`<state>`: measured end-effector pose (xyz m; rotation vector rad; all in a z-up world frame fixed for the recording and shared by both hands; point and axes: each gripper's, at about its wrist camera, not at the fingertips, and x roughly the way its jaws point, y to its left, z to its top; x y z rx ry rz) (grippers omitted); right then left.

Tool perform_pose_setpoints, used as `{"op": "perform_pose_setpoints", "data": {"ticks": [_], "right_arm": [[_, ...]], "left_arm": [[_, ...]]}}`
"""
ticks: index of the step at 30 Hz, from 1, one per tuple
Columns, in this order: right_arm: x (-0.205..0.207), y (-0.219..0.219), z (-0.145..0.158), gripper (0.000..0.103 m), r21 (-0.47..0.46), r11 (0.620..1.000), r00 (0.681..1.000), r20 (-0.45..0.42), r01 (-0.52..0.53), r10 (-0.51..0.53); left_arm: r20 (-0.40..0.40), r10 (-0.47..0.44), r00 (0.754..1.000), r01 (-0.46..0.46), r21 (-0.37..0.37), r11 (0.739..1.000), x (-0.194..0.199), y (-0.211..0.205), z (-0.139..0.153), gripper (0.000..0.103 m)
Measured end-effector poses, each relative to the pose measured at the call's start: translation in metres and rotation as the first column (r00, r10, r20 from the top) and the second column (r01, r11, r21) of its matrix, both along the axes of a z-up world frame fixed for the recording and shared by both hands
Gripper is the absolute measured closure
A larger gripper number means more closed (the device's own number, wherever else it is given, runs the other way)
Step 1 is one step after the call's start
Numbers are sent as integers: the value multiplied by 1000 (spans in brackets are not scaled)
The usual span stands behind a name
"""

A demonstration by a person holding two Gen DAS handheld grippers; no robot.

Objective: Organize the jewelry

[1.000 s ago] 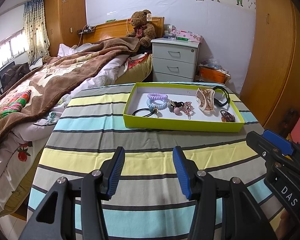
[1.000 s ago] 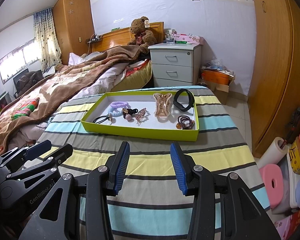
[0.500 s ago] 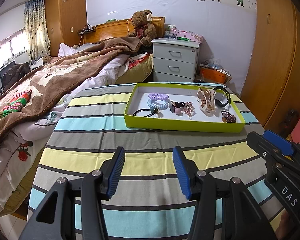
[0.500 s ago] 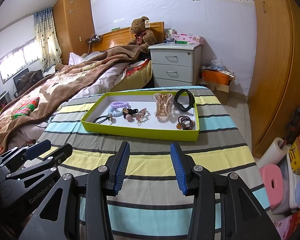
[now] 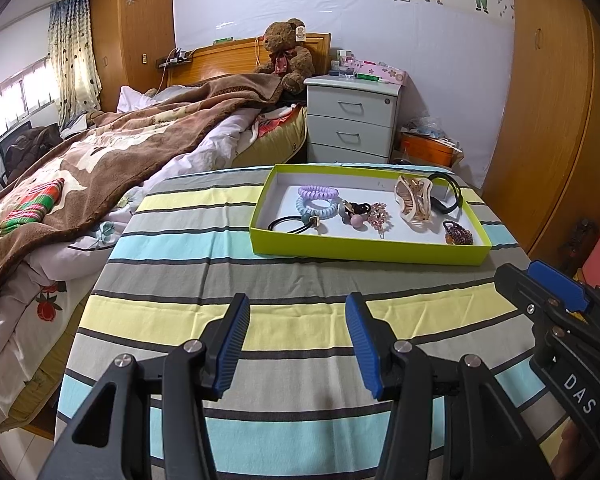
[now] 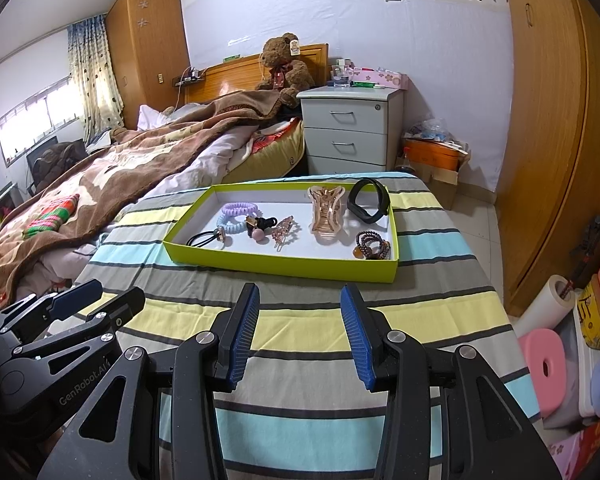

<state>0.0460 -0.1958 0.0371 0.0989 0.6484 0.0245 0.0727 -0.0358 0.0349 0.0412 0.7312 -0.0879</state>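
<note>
above the striped cloth (image 5: 300,248), both grippers' fingers (image 5: 236,336) gape, holding nothing.

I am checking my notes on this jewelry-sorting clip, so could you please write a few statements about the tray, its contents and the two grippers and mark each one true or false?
1. All the hair accessories lie inside the green tray. True.
2. The left gripper is closed on a hair tie. False: its jaws stand open with nothing between them, above the striped cloth.
3. The black band leans at the tray's far right corner, beside the rose-gold claw clip. True.
4. The purple coil tie lies on the cloth outside the tray. False: it is in the tray's left part, next to the blue coil tie.
5. The right gripper is open and holds nothing. True.
</note>
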Motion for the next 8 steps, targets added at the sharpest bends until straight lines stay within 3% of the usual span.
{"op": "perform_pose_setpoints", "data": {"ticks": [8], "right_arm": [[0, 0, 0, 60, 0, 1000, 1000, 0, 0, 0]], "left_arm": [[1, 0, 1000, 0, -2, 1000, -2, 3, -1, 51]]}}
